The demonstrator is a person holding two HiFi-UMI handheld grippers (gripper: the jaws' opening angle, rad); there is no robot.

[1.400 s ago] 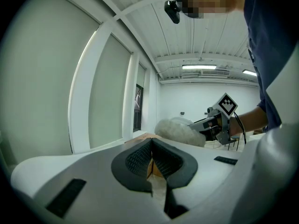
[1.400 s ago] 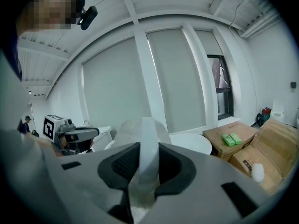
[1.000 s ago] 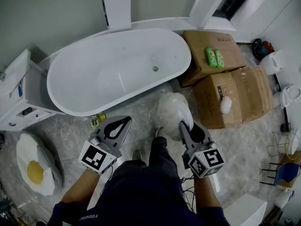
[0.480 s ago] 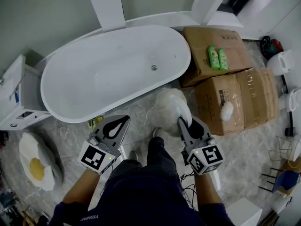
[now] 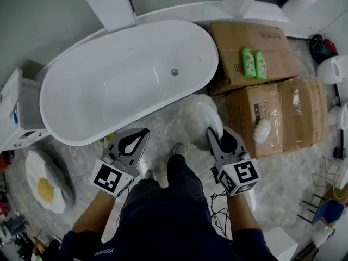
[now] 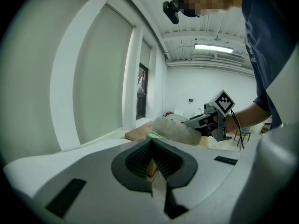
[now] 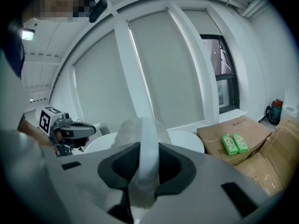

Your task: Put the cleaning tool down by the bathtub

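The right claw [image 5: 215,136] is clenched on the flat white handle [image 7: 148,148] of the cleaning tool [image 5: 199,118]. Its fluffy head juts out just ahead of the tips, above the floor [image 5: 157,121], with the bathtub [image 5: 109,86] beyond. It looks light and soft (the pile would squash), so the stiff handle is the place to hold. The left claw [image 5: 142,134] is closed on nothing.

The grey marbled floor [image 5: 163,126] carries the white bathtub [image 5: 109,86] along its far edge, cardboard boxes [image 5: 272,118] beside it, and seemingly a fried-egg cushion [image 5: 46,186] at the left edge.
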